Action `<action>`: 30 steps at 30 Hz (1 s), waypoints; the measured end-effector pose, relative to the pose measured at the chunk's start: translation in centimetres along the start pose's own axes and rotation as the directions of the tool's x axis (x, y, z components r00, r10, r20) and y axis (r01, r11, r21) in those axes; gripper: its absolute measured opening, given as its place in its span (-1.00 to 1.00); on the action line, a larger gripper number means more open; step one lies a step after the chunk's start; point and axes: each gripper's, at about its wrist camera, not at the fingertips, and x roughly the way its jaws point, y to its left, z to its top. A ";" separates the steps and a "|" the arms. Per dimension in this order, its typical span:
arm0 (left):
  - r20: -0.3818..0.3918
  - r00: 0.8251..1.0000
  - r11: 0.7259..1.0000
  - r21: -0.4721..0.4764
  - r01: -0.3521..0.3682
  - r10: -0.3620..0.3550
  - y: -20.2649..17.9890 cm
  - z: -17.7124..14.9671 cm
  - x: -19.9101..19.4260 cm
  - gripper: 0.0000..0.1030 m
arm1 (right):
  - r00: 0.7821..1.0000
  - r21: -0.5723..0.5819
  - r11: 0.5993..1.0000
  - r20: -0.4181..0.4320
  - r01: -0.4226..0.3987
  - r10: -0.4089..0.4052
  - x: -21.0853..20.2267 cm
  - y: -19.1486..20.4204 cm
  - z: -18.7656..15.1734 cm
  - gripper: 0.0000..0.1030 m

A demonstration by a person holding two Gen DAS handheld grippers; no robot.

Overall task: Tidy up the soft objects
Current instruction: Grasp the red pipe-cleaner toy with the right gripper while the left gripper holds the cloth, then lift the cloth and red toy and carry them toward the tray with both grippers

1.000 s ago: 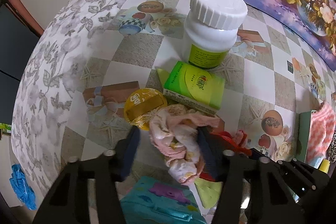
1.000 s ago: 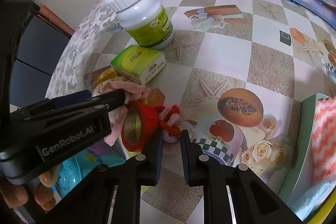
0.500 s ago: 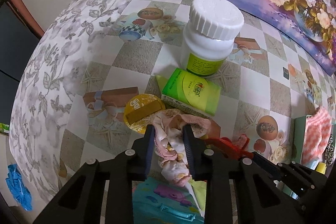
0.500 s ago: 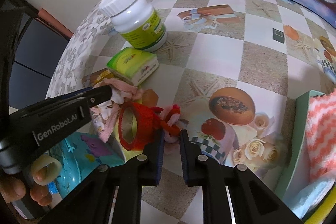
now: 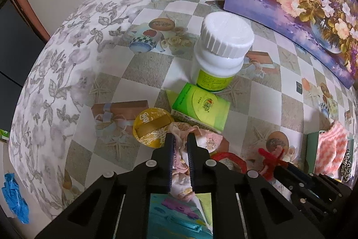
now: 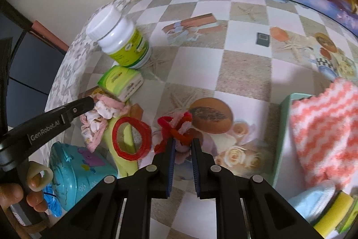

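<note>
The left gripper (image 5: 180, 138) has closed: a second ago its jaws stood wide on either side of the pink cloth (image 5: 201, 138), and now they are nearly together with a fold of that cloth pinched between them. From the right wrist view the left gripper's tip (image 6: 88, 103) meets the cloth (image 6: 105, 109) at its far end, and the rest of the fabric hangs loose below and towards the camera. The grip looks made, so I judge the cloth ready to be lifted clear of the hard things around it: the yellow lid (image 5: 153, 127) just left of the jaws, the green box (image 5: 201, 109) just beyond them, and the bottle (image 5: 221, 53) further ahead.

The right gripper (image 6: 181, 142) has been narrow all along, its jaws shut on the red and pink yarn bundle (image 6: 176, 127), which juts forward past the tips. The red ring (image 6: 131, 140) sits just left of these jaws, apart from the bundle, with the teal toy (image 6: 76, 174) lower left.

The green bin (image 6: 283, 127), well to the right of the right jaws, already holds a striped cloth (image 6: 322, 133). That seems the likely home for both soft pieces. The trailing pink cloth could snag the ring or lid as it rises.
</note>
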 end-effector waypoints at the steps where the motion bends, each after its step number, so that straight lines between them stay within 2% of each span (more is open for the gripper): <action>1: 0.004 1.000 1.000 -0.001 0.001 -0.001 -0.1 0.0 -0.1 -0.79 | 1.000 0.003 1.000 0.003 0.000 0.000 -0.3 -0.2 0.0 -0.70; 11: 0.060 0.998 1.000 0.014 -0.018 0.017 -0.9 0.3 -2.6 -0.83 | 0.999 0.014 1.000 0.047 -0.001 0.000 -3.1 -1.3 -0.4 -0.70; 15: 0.027 1.000 1.000 0.020 -0.015 0.015 -1.1 0.2 -2.0 -0.83 | 0.999 0.022 1.000 0.050 0.006 -0.007 -3.7 -2.0 -0.6 -0.70; 16: 0.017 1.000 1.000 0.016 -0.012 0.012 -1.1 0.1 -1.7 -0.74 | 0.999 0.025 1.000 0.051 0.005 -0.007 -3.8 -2.2 -0.6 -0.70; 18: 0.004 1.000 0.999 0.026 -0.029 0.029 -1.2 0.1 -1.3 -0.29 | 0.999 0.029 1.000 0.051 0.002 -0.003 -3.8 -2.4 -0.5 -0.70; 19: 0.000 0.999 0.999 0.032 -0.041 0.041 -1.3 0.0 -1.1 0.08 | 0.999 0.031 1.000 0.052 0.000 -0.002 -3.8 -2.5 -0.5 -0.70; 20: -0.002 0.999 0.998 0.034 -0.047 0.047 -1.3 0.0 -1.0 0.16 | 0.999 0.032 0.999 0.052 -0.002 0.000 -3.9 -2.5 -0.5 -0.70; 23: -0.015 0.999 0.997 0.056 -0.046 0.047 -1.7 -0.1 -0.7 0.16 | 0.999 0.032 0.999 0.049 -0.005 0.004 -3.8 -2.5 -0.4 -0.70; 26: -0.041 0.995 0.991 0.109 -0.083 0.088 -2.4 -0.6 0.1 0.16 | 0.999 0.033 0.999 0.045 -0.004 0.003 -3.7 -2.5 -0.5 -0.70; 30: -0.074 0.992 0.988 0.122 -0.095 0.104 -2.5 -1.0 1.3 0.16 | 0.999 0.036 0.999 0.041 -0.002 0.000 -3.6 -2.6 -0.5 -0.70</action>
